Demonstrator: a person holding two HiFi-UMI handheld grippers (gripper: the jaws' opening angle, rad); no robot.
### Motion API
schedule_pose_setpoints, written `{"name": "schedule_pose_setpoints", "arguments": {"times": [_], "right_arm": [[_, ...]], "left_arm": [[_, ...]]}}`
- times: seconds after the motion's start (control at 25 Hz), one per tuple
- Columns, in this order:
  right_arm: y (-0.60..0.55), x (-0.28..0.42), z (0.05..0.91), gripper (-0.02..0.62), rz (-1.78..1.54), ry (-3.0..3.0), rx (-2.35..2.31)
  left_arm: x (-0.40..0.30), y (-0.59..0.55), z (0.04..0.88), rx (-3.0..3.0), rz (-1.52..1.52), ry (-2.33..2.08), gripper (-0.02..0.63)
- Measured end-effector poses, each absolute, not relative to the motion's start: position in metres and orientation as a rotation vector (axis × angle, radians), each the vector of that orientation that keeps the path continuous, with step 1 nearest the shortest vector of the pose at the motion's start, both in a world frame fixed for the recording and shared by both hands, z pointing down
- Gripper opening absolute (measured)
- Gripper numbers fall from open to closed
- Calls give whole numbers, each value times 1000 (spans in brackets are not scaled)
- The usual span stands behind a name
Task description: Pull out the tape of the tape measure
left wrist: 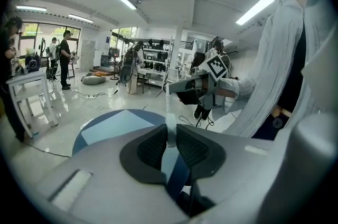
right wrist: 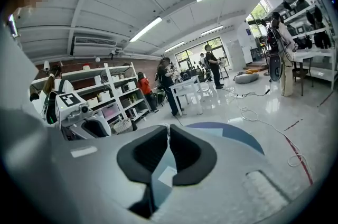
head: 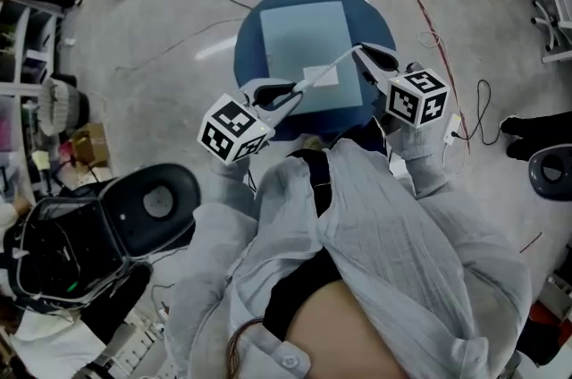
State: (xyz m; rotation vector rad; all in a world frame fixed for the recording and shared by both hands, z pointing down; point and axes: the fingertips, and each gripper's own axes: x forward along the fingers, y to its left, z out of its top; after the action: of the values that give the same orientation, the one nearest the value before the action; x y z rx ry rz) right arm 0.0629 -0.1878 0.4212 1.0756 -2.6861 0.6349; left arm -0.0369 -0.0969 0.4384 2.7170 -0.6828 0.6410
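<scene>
Both grippers hang above a round blue table (head: 255, 24) covered by a light blue mat (head: 299, 33). My left gripper (head: 288, 91) is shut on the small white tape measure case (left wrist: 170, 133), which sits edge-on between its black pads. A thin white tape (head: 326, 70) runs taut from the case up and to the right to my right gripper (head: 361, 53). The right gripper's jaws (right wrist: 169, 132) stand almost together, pinching the tape's end. In the left gripper view the tape (left wrist: 167, 104) rises to the right gripper (left wrist: 170, 87). The left gripper (right wrist: 79, 114) shows at the left of the right gripper view.
A black office chair (head: 152, 203) stands at the lower left beside a cluttered shelf (head: 27, 55). Red and black cables (head: 442, 46) trail over the floor to the right of the table. A dark shoe (head: 527, 129) is at the right edge. People stand far off at a white table (right wrist: 185, 88).
</scene>
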Motion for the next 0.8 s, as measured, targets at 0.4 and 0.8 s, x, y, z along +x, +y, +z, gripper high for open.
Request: {"name": "schedule_pose_setpoints", "arguments": {"times": [0.4,0.8], "right_arm": [[-204,81,405,15,657,-2719,1179],[-213,98,415,15,714,-2675,1264]], "left_arm": [[-50,-94,460,2661,811,-725,77],[-52,-97,455,2651,673,-737,77]]}}
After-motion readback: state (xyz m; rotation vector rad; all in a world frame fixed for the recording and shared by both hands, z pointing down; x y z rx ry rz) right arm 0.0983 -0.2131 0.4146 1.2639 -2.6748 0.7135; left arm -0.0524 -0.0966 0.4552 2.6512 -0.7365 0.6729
